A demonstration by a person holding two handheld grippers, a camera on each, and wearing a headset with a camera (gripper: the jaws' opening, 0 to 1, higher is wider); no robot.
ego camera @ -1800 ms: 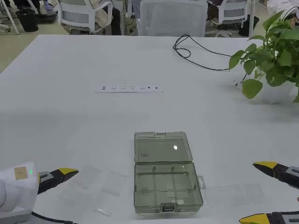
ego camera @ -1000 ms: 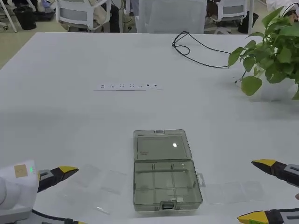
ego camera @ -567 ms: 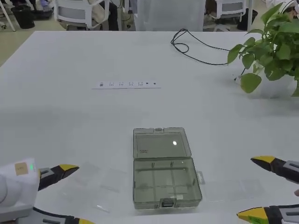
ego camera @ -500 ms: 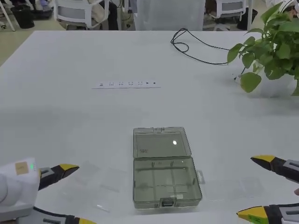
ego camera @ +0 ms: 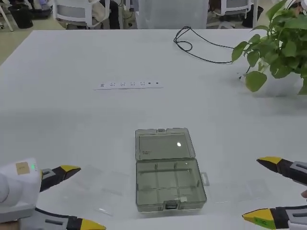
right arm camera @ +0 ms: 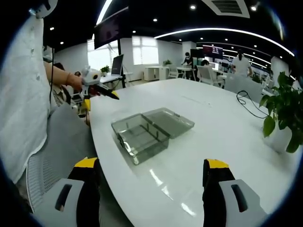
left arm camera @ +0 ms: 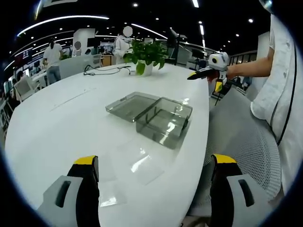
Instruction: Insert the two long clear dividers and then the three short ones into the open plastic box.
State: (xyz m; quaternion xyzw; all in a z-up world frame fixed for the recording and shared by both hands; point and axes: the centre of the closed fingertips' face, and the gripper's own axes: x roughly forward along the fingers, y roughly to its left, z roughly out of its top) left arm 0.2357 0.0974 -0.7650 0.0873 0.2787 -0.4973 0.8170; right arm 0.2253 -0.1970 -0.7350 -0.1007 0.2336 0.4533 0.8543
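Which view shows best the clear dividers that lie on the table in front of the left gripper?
The left gripper view: the clear dividers lie just ahead of its jaws, with edges and glare plain. The head view gives only faint outlines left of the plastic box. In the right gripper view they are too far and faint to tell.

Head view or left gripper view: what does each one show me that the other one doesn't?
The head view looks straight down on the power strip, lying flat on the table beyond the open box. The left gripper view takes in the person's white shirt and the ceiling lights. Both share the box, the clear dividers lying beside it, and the plant.
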